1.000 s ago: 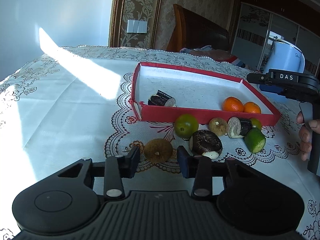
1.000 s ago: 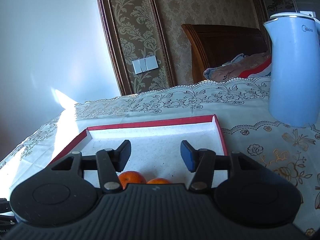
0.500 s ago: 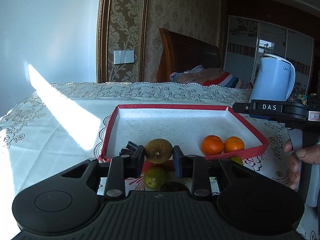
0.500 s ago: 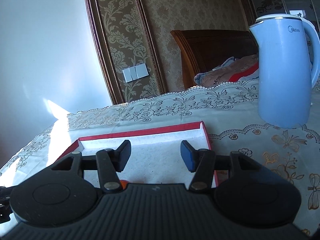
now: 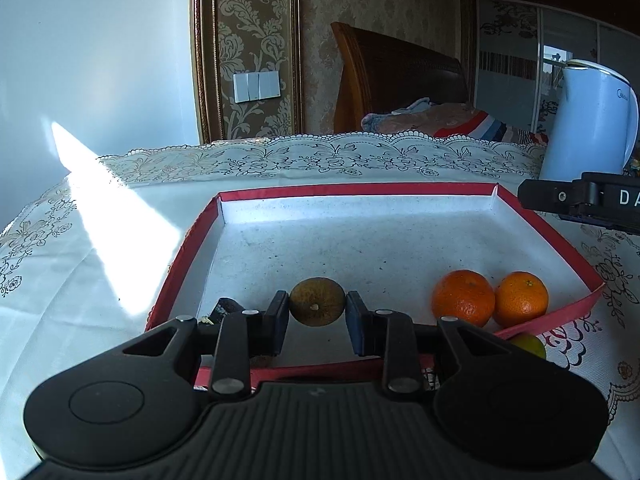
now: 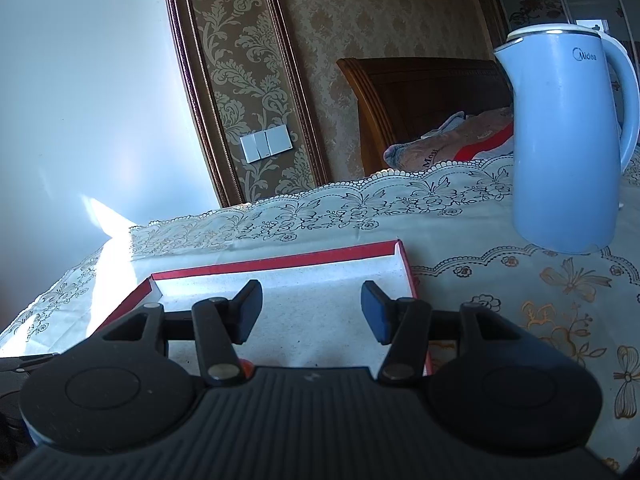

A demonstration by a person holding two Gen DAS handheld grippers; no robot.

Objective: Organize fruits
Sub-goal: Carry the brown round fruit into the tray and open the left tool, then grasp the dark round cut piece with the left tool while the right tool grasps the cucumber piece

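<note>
A small brown fruit (image 5: 317,307) is clamped between the two pads of the left gripper (image 5: 317,312) and is held above the near edge of the red tray (image 5: 552,236), toward its near left part — seemingly so that it can be set down inside, where fruit is being gathered. Two oranges (image 5: 490,298) are already laid side by side in the near right corner of the tray, touching each other; like appears to be kept with like, so the brown fruit is probably meant for a separate spot. A dark piece (image 5: 225,307) is partly hidden behind the left finger, and a green fruit (image 5: 530,345) is left outside the near right rim on the tablecloth (image 5: 120,280). The right gripper (image 6: 311,308) is held with its jaws apart and nothing between them, above the tray's right side — presumably kept clear until needed. A blue kettle (image 6: 568,140) is stood well beyond the tray's far right corner.
</note>
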